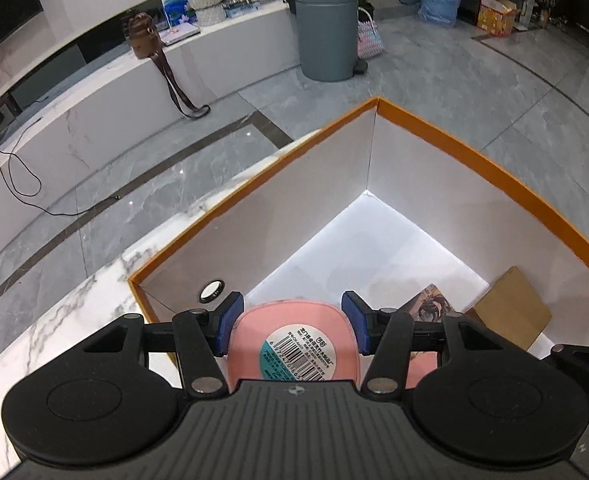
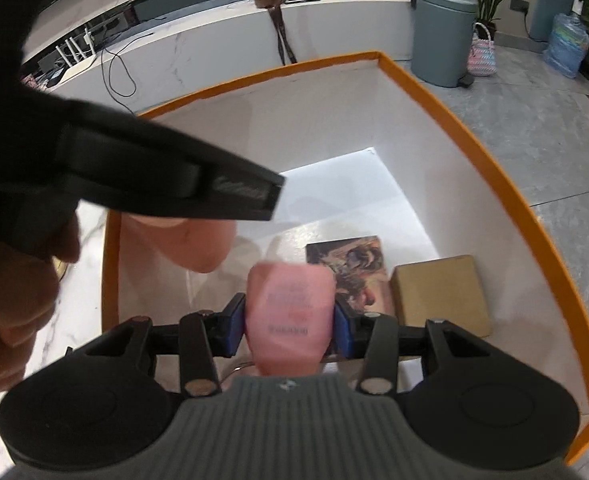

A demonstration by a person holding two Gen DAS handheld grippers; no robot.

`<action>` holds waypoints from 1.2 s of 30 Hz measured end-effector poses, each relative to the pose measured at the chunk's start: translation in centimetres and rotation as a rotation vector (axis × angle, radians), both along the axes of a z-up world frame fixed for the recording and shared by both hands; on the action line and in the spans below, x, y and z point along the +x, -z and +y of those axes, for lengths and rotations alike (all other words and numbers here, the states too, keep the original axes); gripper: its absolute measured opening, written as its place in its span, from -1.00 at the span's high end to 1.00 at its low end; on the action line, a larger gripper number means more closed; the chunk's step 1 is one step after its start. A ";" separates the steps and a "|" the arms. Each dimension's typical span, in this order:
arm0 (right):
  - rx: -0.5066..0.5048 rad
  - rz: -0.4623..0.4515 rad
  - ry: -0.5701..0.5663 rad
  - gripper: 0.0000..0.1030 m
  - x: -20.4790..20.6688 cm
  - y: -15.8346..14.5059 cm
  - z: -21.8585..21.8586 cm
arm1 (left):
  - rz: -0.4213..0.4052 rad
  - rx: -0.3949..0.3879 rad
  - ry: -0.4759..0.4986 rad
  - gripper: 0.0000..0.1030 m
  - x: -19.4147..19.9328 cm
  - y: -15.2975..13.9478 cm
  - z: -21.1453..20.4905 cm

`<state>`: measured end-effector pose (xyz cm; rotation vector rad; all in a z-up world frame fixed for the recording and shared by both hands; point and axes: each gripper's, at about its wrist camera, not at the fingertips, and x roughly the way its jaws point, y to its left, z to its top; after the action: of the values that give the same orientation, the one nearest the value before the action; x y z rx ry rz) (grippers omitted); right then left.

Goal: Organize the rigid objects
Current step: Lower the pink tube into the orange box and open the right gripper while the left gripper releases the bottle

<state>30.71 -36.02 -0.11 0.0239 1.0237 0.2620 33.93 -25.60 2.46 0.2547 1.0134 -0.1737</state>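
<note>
My left gripper is shut on a pink rounded container with a round barcode sticker, its blue pads pressing both sides. It hangs over the near corner of a white box with an orange rim. In the right wrist view my right gripper is shut on a pink pack with printed text, held inside the same orange-rimmed box. On the box floor lie an illustrated book and a brown cardboard box. The left tool's black body crosses the upper left, its pink container below it.
The box stands on a white marble tabletop. A person's hand is at the left edge. A small round black-rimmed disc sits on the box's near wall. Beyond are grey floor tiles, a grey bin and a white ledge with a brown bag.
</note>
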 end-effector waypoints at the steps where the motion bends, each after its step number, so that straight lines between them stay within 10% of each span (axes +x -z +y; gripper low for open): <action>1: 0.001 0.004 -0.003 0.16 0.1 0.1 0.0 | 0.006 0.009 0.002 -0.21 0.2 0.2 -0.2; 10: 0.045 0.009 0.004 0.17 0.2 -0.2 0.2 | 0.038 0.012 -0.020 -0.23 1.2 1.1 0.0; 15: 0.052 -0.009 0.034 0.16 0.2 -0.7 -0.5 | 0.024 -0.007 -0.019 -0.74 1.2 0.8 -0.2; 36: 0.046 -0.070 0.122 0.14 -0.8 -2.5 -2.2 | -0.070 -0.032 -0.034 -0.74 -0.4 -3.4 1.3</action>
<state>29.88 -38.19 2.42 0.1179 0.9432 0.1736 33.49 -24.32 5.88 0.2130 0.9443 -0.1489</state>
